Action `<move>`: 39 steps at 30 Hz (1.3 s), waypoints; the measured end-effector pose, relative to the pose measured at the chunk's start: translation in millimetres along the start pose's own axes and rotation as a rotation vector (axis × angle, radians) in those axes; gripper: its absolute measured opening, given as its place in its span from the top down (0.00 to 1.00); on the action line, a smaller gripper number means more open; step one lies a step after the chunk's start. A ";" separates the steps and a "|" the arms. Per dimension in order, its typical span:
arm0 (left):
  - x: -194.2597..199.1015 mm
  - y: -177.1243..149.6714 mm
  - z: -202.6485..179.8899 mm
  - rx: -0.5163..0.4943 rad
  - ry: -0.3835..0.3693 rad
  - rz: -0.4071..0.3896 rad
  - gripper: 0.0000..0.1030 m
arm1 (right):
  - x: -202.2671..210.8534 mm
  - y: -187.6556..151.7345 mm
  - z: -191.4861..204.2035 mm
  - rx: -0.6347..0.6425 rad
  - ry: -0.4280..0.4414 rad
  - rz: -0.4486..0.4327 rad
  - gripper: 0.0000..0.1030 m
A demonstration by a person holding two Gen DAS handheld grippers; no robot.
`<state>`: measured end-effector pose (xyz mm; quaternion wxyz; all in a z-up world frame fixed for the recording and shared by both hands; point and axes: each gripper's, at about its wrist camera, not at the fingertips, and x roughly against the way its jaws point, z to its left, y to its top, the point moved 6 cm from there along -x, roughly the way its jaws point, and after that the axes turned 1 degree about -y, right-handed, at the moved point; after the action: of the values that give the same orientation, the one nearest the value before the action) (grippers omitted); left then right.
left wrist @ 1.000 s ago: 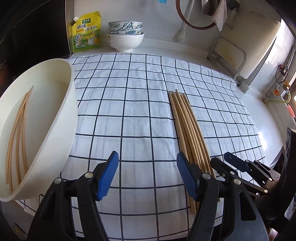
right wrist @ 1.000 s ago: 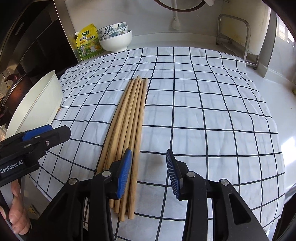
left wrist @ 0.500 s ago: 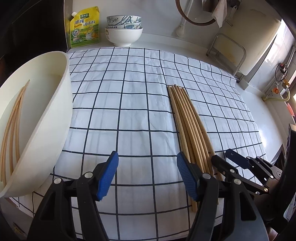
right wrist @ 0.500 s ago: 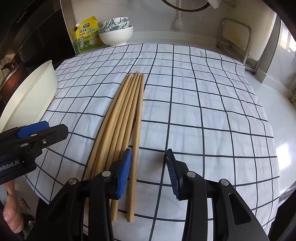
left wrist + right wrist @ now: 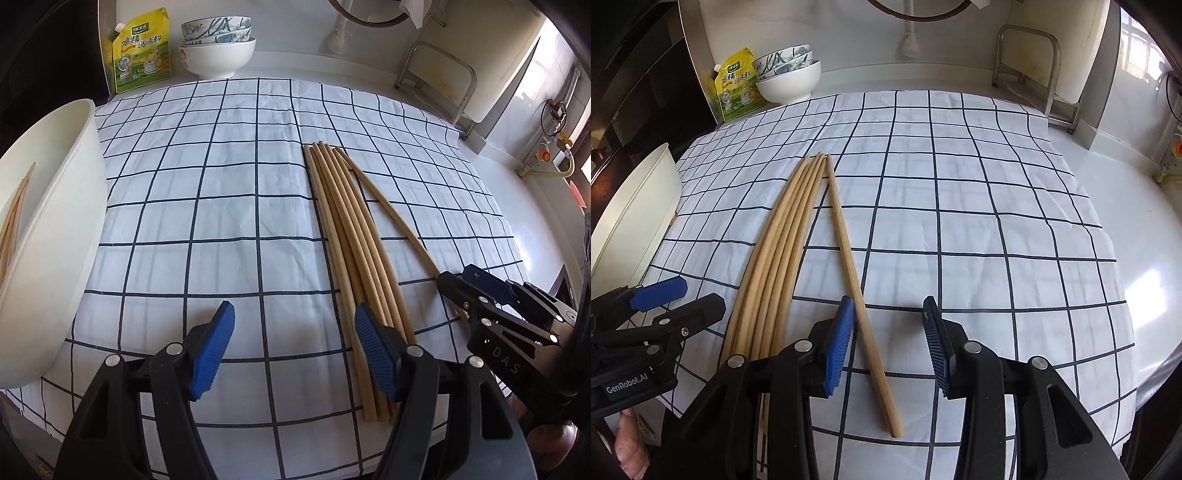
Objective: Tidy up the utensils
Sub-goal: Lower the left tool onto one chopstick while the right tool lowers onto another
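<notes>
My right tongs (image 5: 888,339) hang open over the near edge of the surface (image 5: 1167,258), and one chopstick (image 5: 849,258) lies between the pads, close against the left pad; I cannot tell if it touches, and nothing is clamped. That stick's long axis runs from the near edge toward the far wall, its far tip meeting the tips of the bundle of chopsticks (image 5: 775,266) and its near end splayed off to the right. The bundle lies just to the left on the checked cloth (image 5: 997,221), also running near to far, its sticks packed side by side. My left tongs (image 5: 293,347) stand open over bare cloth, with the bundle's near ends passing under the right pad. More chopsticks (image 5: 13,218) lie in the white tub (image 5: 62,258) at the cloth's left edge.
</notes>
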<state>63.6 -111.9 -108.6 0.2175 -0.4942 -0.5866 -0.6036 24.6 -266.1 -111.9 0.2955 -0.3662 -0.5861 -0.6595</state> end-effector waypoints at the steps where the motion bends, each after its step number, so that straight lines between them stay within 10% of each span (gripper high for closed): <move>1: -1.0 0.0 -1.1 -0.004 0.002 0.001 0.35 | 0.2 -0.1 -0.6 -0.003 0.001 -0.001 0.64; 35: -19.8 19.6 17.7 -0.009 0.167 0.003 0.28 | -13.9 12.6 11.8 0.092 -0.046 -0.022 0.63; 39: -19.6 23.7 11.2 -0.023 0.152 -0.005 0.50 | -14.5 13.5 17.3 0.108 -0.034 -0.021 0.71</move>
<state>95.5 -113.0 -115.6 0.2541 -0.4479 -0.5626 -0.6468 46.1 -251.4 -115.6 0.2977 -0.3548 -0.6298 -0.6236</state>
